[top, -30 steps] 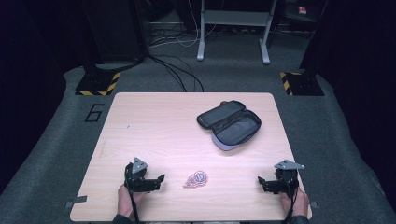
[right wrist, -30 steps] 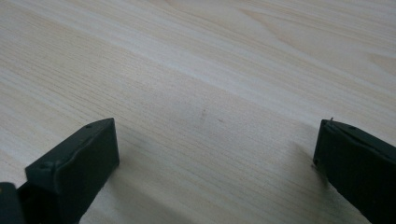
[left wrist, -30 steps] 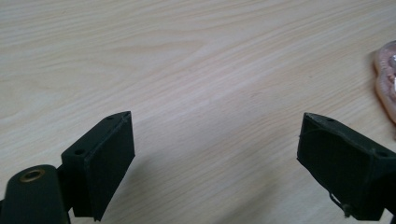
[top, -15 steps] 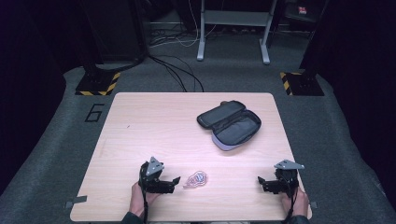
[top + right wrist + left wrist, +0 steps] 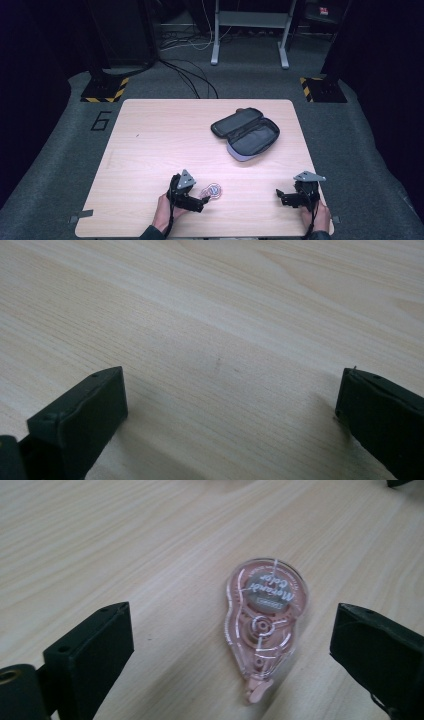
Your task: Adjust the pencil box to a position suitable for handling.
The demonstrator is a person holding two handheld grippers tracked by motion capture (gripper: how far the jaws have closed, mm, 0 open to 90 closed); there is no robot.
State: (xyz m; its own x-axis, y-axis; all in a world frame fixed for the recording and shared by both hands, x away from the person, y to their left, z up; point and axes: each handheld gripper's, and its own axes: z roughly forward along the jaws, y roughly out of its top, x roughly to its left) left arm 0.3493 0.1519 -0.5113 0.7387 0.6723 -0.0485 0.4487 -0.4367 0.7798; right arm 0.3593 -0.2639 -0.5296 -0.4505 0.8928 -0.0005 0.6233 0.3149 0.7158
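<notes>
A clear pink correction-tape dispenser (image 5: 211,191) lies flat on the wooden table (image 5: 165,140) near the front edge. In the left gripper view the dispenser (image 5: 265,625) rests between the two black jaws with its tip toward the camera, and neither jaw touches it. My left gripper (image 5: 204,200) (image 5: 232,652) is open, low over the table, just left of the dispenser. My right gripper (image 5: 279,195) (image 5: 230,410) is open at the front right, with bare wood between its jaws.
An open dark pencil case (image 5: 246,134) lies at the back right of the table, lid folded back. Beyond the table, on the grey floor, are cables (image 5: 190,75), a stand's legs (image 5: 215,55) and hazard-striped bases (image 5: 105,90).
My left gripper has slid right along the front edge until its jaws flank the dispenser. The right gripper and the pencil case have stayed put.
</notes>
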